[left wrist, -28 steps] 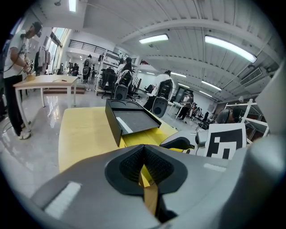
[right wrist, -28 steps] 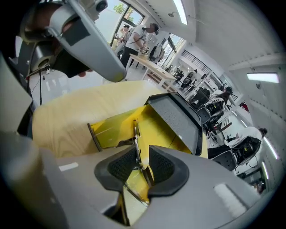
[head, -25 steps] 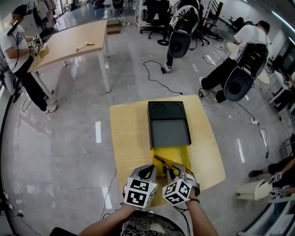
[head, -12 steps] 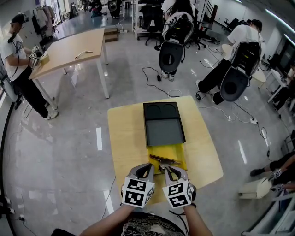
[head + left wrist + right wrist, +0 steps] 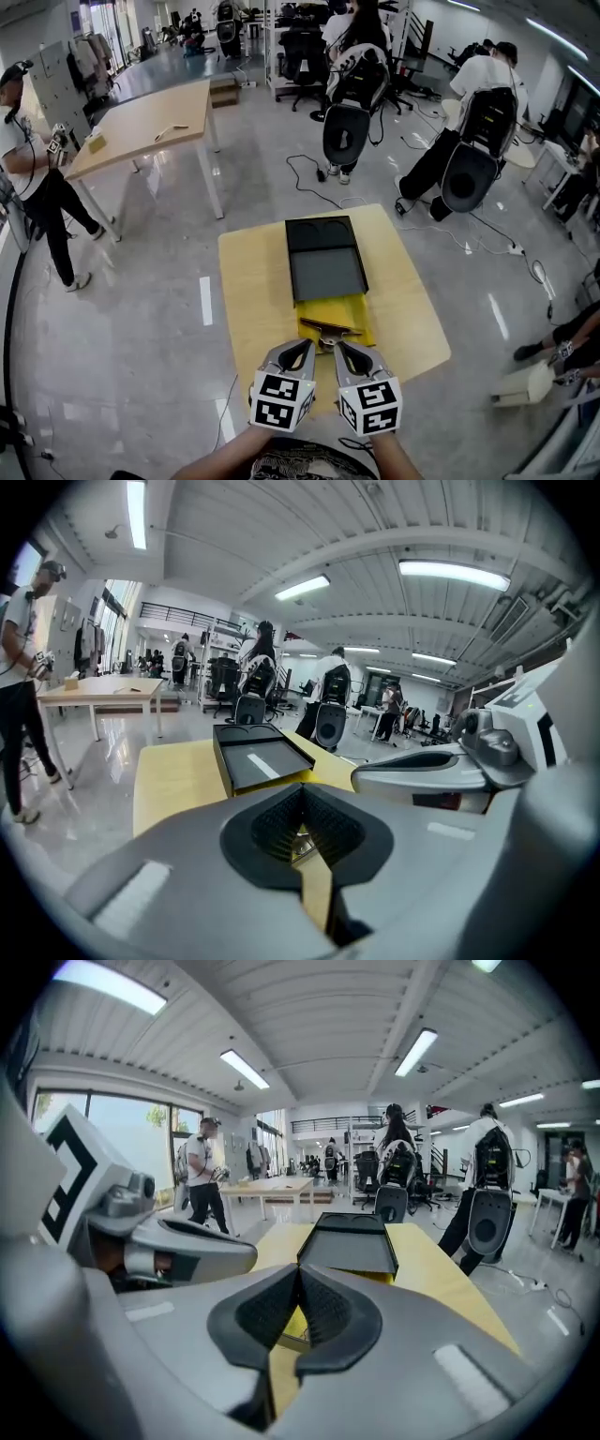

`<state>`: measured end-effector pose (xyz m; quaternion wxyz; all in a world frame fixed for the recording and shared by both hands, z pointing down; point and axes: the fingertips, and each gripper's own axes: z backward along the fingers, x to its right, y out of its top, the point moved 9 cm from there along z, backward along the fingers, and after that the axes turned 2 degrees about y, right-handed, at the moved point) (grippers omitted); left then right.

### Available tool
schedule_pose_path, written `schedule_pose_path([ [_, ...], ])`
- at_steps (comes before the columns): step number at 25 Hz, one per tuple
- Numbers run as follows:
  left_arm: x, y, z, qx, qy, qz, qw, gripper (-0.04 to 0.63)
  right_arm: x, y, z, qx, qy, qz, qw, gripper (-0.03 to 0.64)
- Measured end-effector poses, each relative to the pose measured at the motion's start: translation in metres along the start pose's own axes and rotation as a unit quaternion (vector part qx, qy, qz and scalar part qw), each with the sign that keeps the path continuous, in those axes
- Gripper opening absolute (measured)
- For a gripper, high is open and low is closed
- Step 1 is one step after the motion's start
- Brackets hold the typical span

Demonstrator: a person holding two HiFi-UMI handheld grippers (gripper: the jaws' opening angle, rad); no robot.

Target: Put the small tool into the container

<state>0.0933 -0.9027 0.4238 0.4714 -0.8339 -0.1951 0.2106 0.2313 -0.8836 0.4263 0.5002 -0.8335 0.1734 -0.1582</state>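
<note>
Grippers: left gripper (image 5: 302, 343) and right gripper (image 5: 342, 344) side by side over the table's near edge; both point toward 12 o'clock
Jaw state: both pairs closed, pads meeting at the tips; nothing clamped in either
Small tool (image 5: 324, 329): metal; lies flat just beyond both sets of tips at 12 o'clock; rests on the near part of the yellow mat (image 5: 354, 314); outside the container
Container (image 5: 325, 272): black open tray at 12 o'clock from the mat; near edge touches the mat; two round recesses at the far end, one flat compartment nearer
Table (image 5: 253, 281): yellow wooden top; carries mat and container
Surroundings: second table (image 5: 141, 117) at 10 o'clock; a standing person (image 5: 28, 159) beside it
</note>
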Motion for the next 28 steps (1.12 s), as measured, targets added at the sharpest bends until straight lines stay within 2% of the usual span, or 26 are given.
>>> schedule_pose_path([
  [4,0.051,-0.008,0.028,0.009,-0.005,-0.013,0.9999,0.009,-0.005,-0.012,0.059,0.021,0.010,-0.026,0.999,0.006],
  [10,0.108,-0.025,0.039,0.016,-0.006,-0.024,0.9996,0.009,0.008,-0.038,0.107,0.036,0.024,-0.051,0.998,0.005],
  [14,0.113,-0.021,0.064,0.016,-0.005,-0.025,0.9995,0.009,-0.009,-0.030,0.123,0.038,0.028,-0.051,0.998,0.006],
  [21,0.125,-0.023,0.061,0.021,-0.003,-0.026,0.9994,0.009,-0.004,-0.035,0.129,0.041,0.035,-0.046,0.998,0.006],
  [28,0.107,-0.030,0.066,0.021,-0.003,-0.029,0.9994,0.009,-0.020,-0.040,0.116,0.040,0.035,-0.041,0.998,0.006],
])
